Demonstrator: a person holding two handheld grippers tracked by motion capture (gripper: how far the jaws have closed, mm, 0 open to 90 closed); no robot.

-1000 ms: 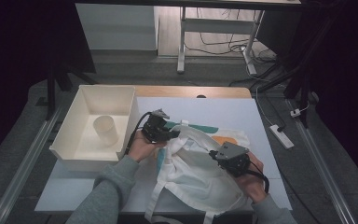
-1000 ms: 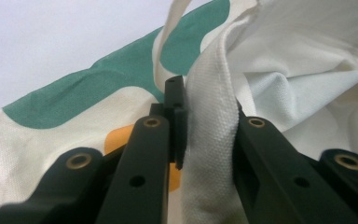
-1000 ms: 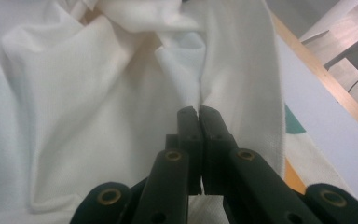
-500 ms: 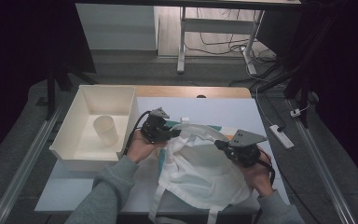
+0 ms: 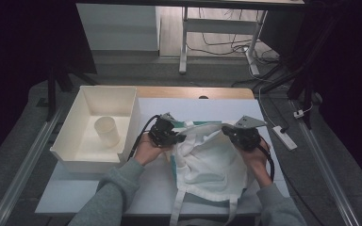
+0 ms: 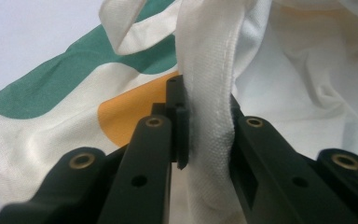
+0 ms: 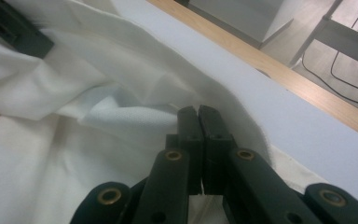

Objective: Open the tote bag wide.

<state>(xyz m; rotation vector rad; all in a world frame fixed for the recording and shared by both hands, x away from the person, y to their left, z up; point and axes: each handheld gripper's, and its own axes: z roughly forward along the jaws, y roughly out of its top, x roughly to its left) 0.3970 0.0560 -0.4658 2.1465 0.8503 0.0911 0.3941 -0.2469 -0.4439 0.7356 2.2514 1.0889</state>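
Near the front edge of the desk (image 5: 99,193) lies a white cloth bag (image 5: 212,165), with its two straps hanging toward the person. On its left side, the left gripper (image 5: 181,138) pinches a thick fold of the bag's cloth between its jaws. Under that fold, the left gripper view shows green and orange shapes printed on the bag. On its right side, the right gripper (image 5: 226,130) has its jaws pressed together on a thin bit of the bag's edge. Between the two grippers the bag's top is pulled out wide. Farther back on the left stands a white box (image 5: 73,125). Inside the box stands one small white cup (image 5: 107,131), upright, near the right wall.
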